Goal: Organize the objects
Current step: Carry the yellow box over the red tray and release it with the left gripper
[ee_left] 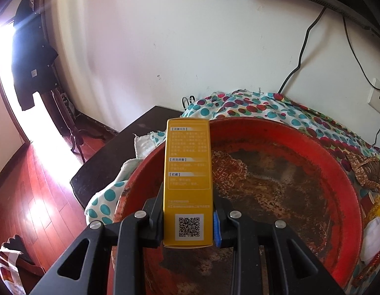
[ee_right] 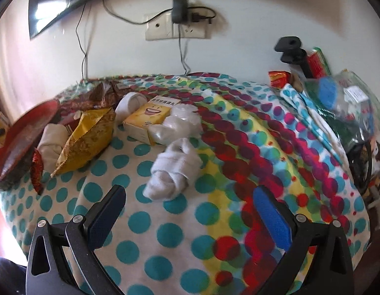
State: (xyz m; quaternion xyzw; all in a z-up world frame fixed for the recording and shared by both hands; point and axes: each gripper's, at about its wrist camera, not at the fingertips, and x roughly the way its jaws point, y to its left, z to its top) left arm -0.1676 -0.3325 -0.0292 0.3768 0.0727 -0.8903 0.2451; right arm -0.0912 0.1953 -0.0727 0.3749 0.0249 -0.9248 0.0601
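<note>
In the left wrist view my left gripper (ee_left: 188, 218) is shut on a tall yellow box (ee_left: 187, 172) with a QR code, held over the left part of a worn red tray (ee_left: 342, 172). In the right wrist view my right gripper (ee_right: 190, 211) stands open above the dotted cloth (ee_right: 165, 233), nothing between its fingers. Just ahead of it lies a rolled white sock (ee_right: 174, 172). Farther back sit a yellow-and-white box (ee_right: 150, 118), a clear plastic bag (ee_right: 180, 123), a yellow snack packet (ee_right: 86, 137) and another white roll (ee_right: 52, 142). The red tray (ee_right: 22, 135) shows at the left edge.
A dark table corner (ee_left: 121, 152) and a red wooden floor (ee_left: 30, 184) lie left of the tray. On the wall are a socket plate with an adapter (ee_right: 177, 24) and hanging cables. Bags, packets and a black clamp (ee_right: 290, 49) crowd the far right.
</note>
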